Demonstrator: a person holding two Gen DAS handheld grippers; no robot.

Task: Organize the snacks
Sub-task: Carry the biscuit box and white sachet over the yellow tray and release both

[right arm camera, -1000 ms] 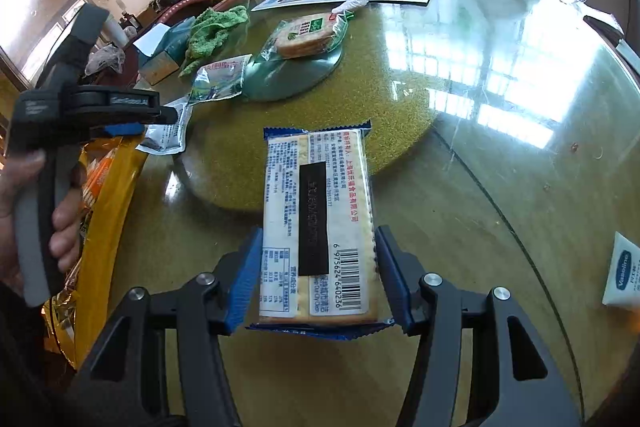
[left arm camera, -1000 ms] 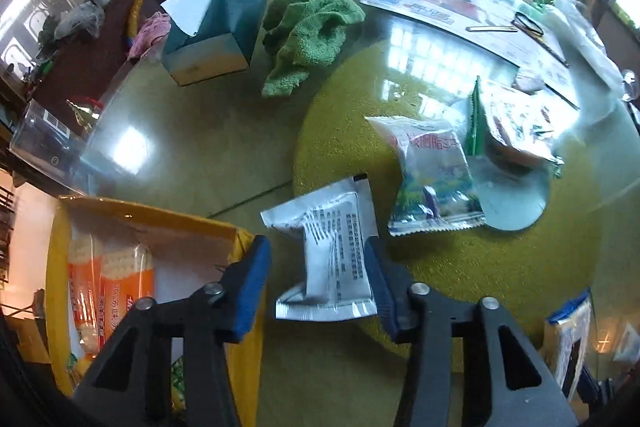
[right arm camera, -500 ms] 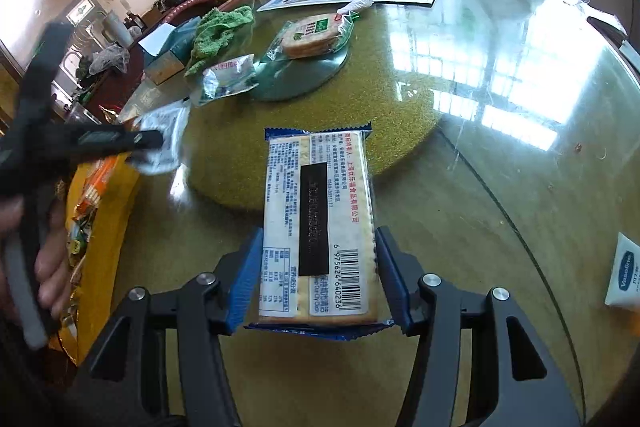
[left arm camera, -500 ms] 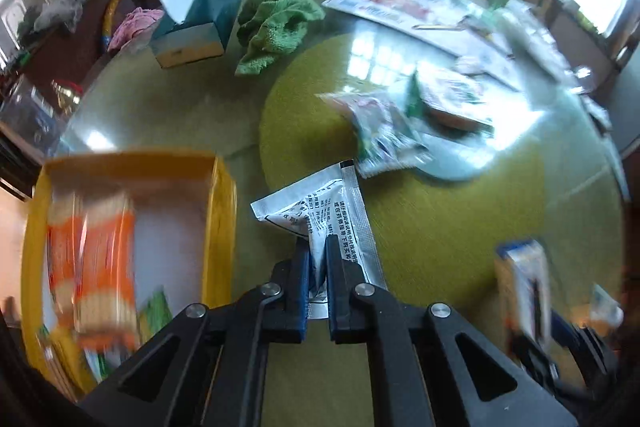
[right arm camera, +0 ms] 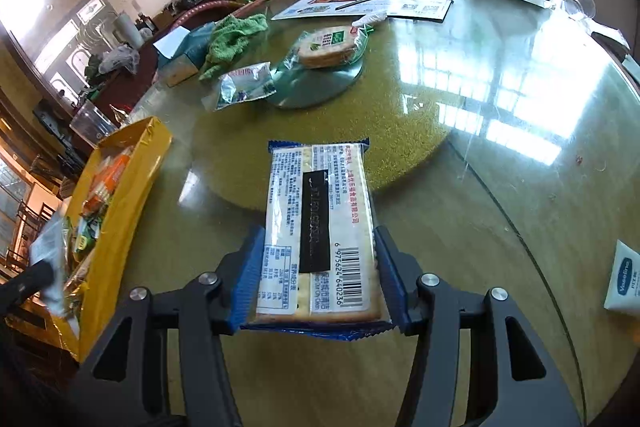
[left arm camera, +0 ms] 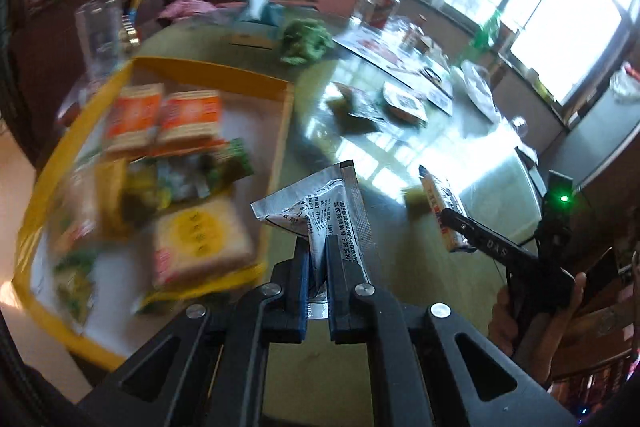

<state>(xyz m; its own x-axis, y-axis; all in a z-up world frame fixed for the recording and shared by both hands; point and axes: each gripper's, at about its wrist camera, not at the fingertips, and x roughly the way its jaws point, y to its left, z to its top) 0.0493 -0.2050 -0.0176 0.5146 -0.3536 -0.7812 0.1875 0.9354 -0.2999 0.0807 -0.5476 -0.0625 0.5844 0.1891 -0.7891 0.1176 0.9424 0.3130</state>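
You are working at a round, glass-topped counter [right arm camera: 500, 155] in a cluttered room with bright windows behind it. Your left gripper [left arm camera: 317, 259] is pinched almost fully together on a silver-white sachet [left arm camera: 320, 211], which stands up out of the jaws and is lifted clear of the counter. Just to that gripper's left sits the yellow tray [left arm camera: 280, 131], already holding orange snack packs [left arm camera: 164, 115] at its far end and a yellow-labelled pack [left arm camera: 196, 239] nearest the gripper; this view is blurred. Off to its right, your other hand [left arm camera: 520, 323] shows with its gripper.

Your right gripper [right arm camera: 318, 275] holds a blue-edged cracker pack [right arm camera: 318, 227] lengthwise, a pad against each long side. Beyond that gripper, a small blue-and-white packet [right arm camera: 246, 87] lies beside a round glass disc [right arm camera: 316, 87], on which a wrapped biscuit [right arm camera: 326, 45] rests. Farther out and leftward lie a green cloth [right arm camera: 232, 39] and a tissue box [right arm camera: 180, 55]. To the gripper's right lies a white tube [right arm camera: 624, 277].
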